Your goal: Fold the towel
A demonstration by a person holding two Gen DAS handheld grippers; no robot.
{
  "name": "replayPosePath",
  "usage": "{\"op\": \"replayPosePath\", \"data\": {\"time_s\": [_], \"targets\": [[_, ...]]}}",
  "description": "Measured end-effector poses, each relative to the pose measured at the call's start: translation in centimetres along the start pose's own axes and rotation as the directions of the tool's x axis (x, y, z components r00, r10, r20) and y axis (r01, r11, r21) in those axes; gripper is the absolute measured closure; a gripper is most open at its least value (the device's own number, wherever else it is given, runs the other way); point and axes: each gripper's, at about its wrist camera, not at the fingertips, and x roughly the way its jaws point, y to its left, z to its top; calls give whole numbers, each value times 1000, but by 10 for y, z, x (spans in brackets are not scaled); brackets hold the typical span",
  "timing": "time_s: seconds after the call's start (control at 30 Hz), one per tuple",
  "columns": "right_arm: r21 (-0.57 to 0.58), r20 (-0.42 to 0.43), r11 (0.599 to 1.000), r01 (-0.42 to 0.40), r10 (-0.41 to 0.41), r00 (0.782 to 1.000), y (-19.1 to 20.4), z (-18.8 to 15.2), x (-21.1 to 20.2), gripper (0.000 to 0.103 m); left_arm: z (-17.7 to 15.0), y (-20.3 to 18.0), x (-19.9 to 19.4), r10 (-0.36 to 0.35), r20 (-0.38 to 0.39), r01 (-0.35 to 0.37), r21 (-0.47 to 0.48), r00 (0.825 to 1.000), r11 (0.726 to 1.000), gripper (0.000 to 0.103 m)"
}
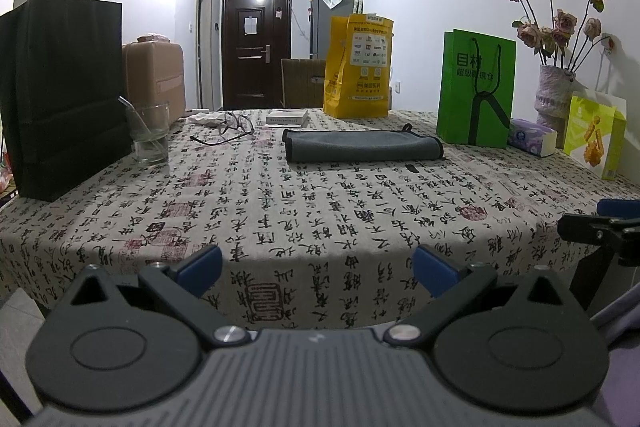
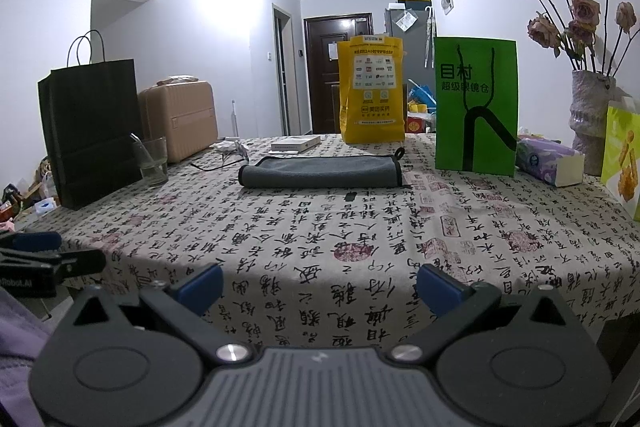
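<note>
We see a big desk (image 2: 280, 227) covered with a cloth full of black writing. On its left side stands a tall black bag (image 2: 92, 131), and on the right side stands a green bag (image 2: 476, 107). A yellow bag (image 2: 370, 91) stands at the far edge, behind the middle. At the far right there is a vase (image 2: 590, 115) with dry roses, and beside it a light green box (image 1: 594, 135). The gray towel (image 2: 320, 171) lies in the middle of the far half of the desk, already folded into a long flat strip, with bare cloth all the way between it and us. The green bag is near its right end. A tissue pack (image 2: 550, 161) lies just right of the green bag. A glass (image 2: 152, 161) with a straw sits next to the black bag. A small white box (image 2: 295, 143) lies behind the towel, and a pair of glasses (image 1: 232, 129) lies to the towel's left. Our left gripper (image 1: 316, 267) and our right gripper (image 2: 318, 285) both hang at the near edge of the desk, well apart from the towel, with fingers spread wide and nothing in them.
</note>
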Motion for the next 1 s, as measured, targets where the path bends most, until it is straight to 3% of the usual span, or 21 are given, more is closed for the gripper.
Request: {"op": "replayPosePath", "data": {"time_s": [1.0], "targets": [[0,3,1000,-5,5,1000,0,1,1,0,4,-1,0,0,8,0,6,1000,1000,0]]}}
